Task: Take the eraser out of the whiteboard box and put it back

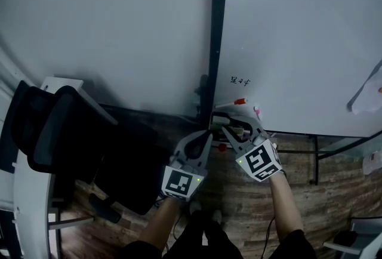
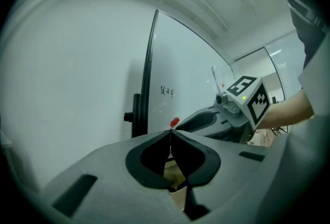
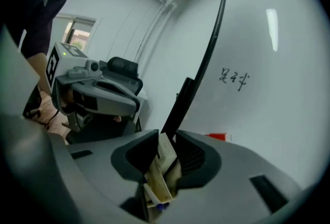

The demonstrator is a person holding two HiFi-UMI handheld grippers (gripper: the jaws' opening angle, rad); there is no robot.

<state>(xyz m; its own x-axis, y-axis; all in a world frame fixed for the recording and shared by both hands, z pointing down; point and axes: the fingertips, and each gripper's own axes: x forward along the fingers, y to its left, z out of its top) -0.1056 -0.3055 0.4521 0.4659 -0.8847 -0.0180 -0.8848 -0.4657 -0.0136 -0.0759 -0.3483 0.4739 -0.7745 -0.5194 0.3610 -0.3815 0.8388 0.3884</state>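
Observation:
At the foot of the whiteboard [image 1: 298, 43] hangs the small beige box [image 3: 153, 182], with a blue pen tip at its bottom. A pale eraser block [image 3: 166, 152] stands up out of the box. My right gripper [image 3: 166, 144] points slightly down at it, its jaws partly open around the block; a grip is not clear. In the head view, the right gripper [image 1: 221, 124] is at the box and my left gripper [image 1: 207, 133] sits just left of it. The left gripper [image 2: 170, 138] is level, jaws shut, with nothing between them.
A black upright post [image 1: 216, 31] divides the two whiteboard panels. A red-capped marker [image 1: 240, 101] lies on the ledge just right of the box. A black office chair [image 1: 65, 132] stands to the left. Some writing [image 1: 240, 80] is on the board.

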